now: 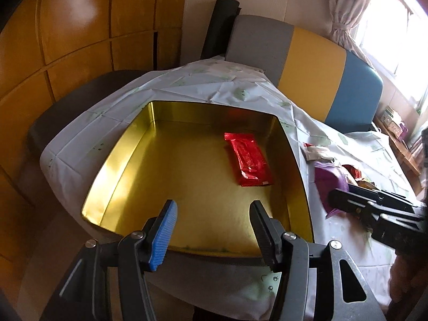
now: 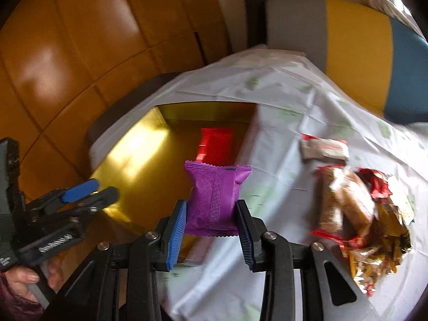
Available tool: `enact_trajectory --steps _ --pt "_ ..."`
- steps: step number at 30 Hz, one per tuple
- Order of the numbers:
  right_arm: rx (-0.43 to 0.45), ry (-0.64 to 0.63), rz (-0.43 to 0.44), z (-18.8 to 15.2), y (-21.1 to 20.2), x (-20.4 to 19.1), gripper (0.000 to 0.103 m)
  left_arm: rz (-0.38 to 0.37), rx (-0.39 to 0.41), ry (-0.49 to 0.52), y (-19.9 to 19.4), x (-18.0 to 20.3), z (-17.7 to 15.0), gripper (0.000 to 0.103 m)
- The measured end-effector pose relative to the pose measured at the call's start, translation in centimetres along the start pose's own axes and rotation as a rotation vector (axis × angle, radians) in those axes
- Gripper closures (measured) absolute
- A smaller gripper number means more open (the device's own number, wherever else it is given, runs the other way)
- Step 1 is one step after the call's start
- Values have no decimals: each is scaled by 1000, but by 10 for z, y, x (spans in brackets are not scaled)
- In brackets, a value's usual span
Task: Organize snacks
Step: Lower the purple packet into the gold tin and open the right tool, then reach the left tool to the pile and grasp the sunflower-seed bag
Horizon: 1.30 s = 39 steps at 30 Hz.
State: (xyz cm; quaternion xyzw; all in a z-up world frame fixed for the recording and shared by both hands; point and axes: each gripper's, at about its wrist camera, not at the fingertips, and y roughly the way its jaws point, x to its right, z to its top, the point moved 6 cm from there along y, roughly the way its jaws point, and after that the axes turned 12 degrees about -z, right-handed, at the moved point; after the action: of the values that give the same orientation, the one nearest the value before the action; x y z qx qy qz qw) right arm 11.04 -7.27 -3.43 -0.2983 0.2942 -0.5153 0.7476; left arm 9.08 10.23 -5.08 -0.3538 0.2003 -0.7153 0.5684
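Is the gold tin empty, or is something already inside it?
Not empty: one red snack packet lies flat on the floor of the gold tin; nothing else is inside.

- Daylight pours in from the window [image 1: 396, 24] at the upper right of the left wrist view, blown out to near white.
- That light strikes the gold tin [image 1: 112, 176] on its left wall, leaving a bright glare patch; the same flare shows in the right wrist view [image 2: 144, 144].
- The red packet [image 1: 248, 157] gleams with small highlights and casts a red reflection on the tin's far wall.
- The left wrist view is sharp; the right wrist view is smeared by motion, especially the snack pile [image 2: 358, 214] and the tablecloth [image 2: 281, 93].
- The purple packet [image 2: 214, 200] stays fairly crisp.
- The fisheye bends the wooden panels [image 1: 67, 26], and the corners go black.
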Motion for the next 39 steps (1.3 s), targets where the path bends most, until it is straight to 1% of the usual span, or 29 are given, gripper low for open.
enact_trajectory --steps 4,9,11,13,14,16,20,23,26,27,28,29,33,39 --pt "-2 -52 9 -1 2 -26 65 11 9 -8 -7 -6 -2 45" --pt "-29 -81 4 -4 12 -43 65 16 9 -22 -10 -12 -5 45" --pt "-47 -92 -3 -5 20 -48 62 17 7 -25 -10 -13 -7 45" --pt "-63 -92 -14 -6 28 -51 60 19 4 -25 -10 -14 -9 45" --pt "-72 -87 -22 -8 32 -50 57 20 3 -27 -10 -15 -10 44" --pt "-79 -73 -25 -10 34 -49 57 20 -2 -33 -9 -17 -12 45" --pt "-67 -60 -29 -14 31 -44 57 21 -12 -46 -5 -20 -16 45" --pt "-53 -43 -32 -15 25 -37 57 20 -12 -37 -4 -17 -16 45" --pt "-32 -29 -42 -16 15 -29 57 11 -7 2 -5 -8 -16 43" --pt "-23 -26 -48 -16 11 -26 57 4 -12 16 -4 -4 -16 35" --pt "-13 -22 -57 -16 6 -21 57 -7 -13 17 -4 -2 -17 32" --pt "-7 -19 -65 -16 3 -17 57 -17 -9 17 -5 0 -17 30" --pt "10 -7 -111 -19 -11 7 57 -32 -10 71 -5 15 -16 30" --pt "21 57 -212 -26 -38 73 57 -103 -40 137 -1 44 -16 31"
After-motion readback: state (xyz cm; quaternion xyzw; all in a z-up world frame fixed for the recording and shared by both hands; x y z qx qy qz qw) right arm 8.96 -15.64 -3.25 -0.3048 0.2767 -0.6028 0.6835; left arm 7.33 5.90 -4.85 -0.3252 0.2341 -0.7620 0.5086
